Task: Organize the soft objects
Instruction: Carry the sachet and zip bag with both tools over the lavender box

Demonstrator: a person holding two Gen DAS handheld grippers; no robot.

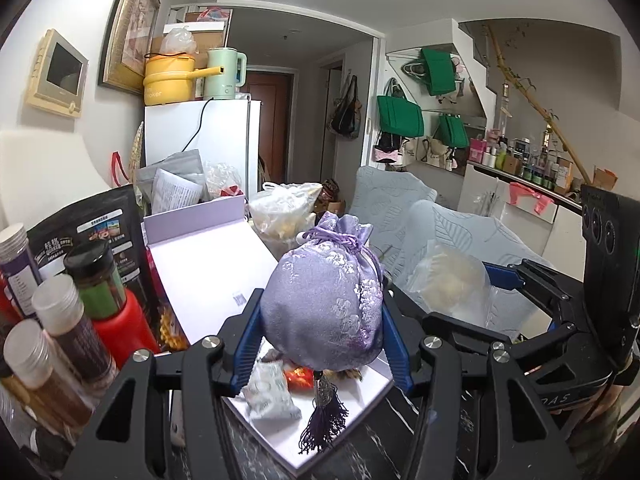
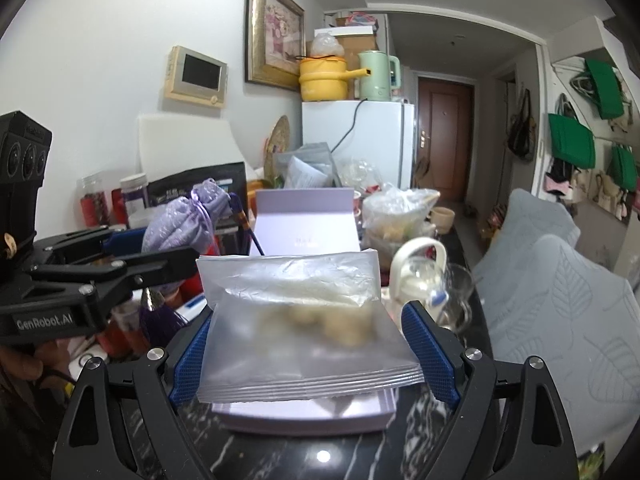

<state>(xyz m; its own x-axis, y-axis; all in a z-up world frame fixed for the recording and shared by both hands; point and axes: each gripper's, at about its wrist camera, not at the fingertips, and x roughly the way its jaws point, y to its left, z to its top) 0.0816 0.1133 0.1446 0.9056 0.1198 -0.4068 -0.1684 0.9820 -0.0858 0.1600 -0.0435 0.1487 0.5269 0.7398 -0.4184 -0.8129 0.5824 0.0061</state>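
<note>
Both loads are up: my left hand-held gripper [image 1: 320, 316] clamps the purple pouch [image 1: 324, 296] above the open lavender box [image 1: 208, 256], right hand-held gripper [image 2: 308, 344] clamps the frosted bag [image 2: 296, 328] broadside, box directly ahead below.

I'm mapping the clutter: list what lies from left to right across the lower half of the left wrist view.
Capped jars → red bottle → lavender box → purple drawstring pouch in the left gripper → clear plastic bag in the right gripper.
</note>
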